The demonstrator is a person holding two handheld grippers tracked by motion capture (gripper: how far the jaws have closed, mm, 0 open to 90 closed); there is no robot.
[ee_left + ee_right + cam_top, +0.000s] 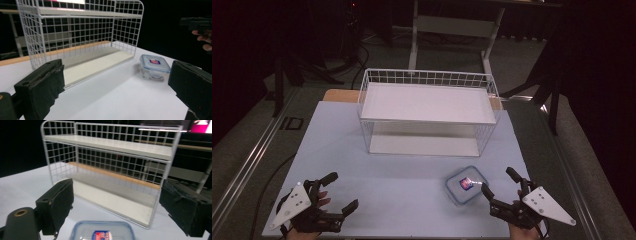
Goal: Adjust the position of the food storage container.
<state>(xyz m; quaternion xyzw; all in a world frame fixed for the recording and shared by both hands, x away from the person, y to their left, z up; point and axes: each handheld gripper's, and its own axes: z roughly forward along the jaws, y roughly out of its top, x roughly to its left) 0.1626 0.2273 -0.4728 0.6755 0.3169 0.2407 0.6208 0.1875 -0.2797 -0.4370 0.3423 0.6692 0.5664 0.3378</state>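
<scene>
High view: the left gripper (339,192) rests low near the table's (402,200) front left corner, jaws wide apart, holding nothing. The right gripper (501,181) sits at the front right, jaws apart too, pointing at the little plastic box (466,184) just beside it. Behind stands the white wire shelf (428,112).

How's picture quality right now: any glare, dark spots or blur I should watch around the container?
High view: the table is evenly lit, its surroundings nearly black; glare sits on the lidded plastic container, washing out its label. Left gripper view: container fairly sharp, the near black pads soft. Right gripper view: wire shelf rack clear, container cut off by the bottom edge.
</scene>
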